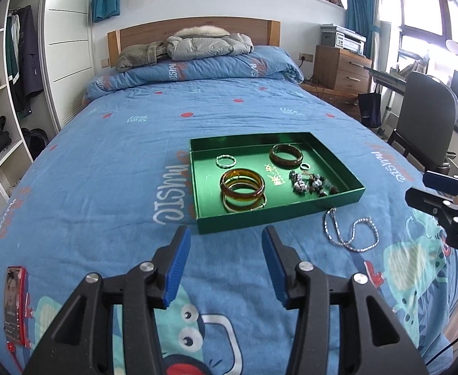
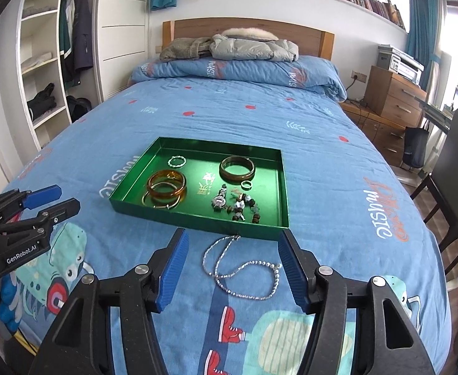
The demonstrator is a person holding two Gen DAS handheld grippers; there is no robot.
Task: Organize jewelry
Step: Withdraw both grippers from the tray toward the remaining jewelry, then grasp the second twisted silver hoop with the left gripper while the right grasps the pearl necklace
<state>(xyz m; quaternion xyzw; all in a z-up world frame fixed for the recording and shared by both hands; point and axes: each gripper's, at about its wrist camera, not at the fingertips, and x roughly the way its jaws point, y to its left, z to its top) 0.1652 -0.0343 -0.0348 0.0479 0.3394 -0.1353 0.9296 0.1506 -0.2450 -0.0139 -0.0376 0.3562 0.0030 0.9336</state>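
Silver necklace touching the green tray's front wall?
Cannot tell. In the right wrist view the necklace reaches the tray wall's base, but no clear contact or gap shows.

A green tray [image 1: 279, 215] of bangles [image 1: 242, 184] sits on the blue bedspread [image 1: 119, 162]; a silver chain [image 1: 350, 229] lies just beside it, the left gripper [image 1: 226, 237] gaping nearby, empty

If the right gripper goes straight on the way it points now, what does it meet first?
Most likely the silver necklace on the bedspread, lying between the open right gripper's jaws; the green tray is just beyond. Depth is uncertain.
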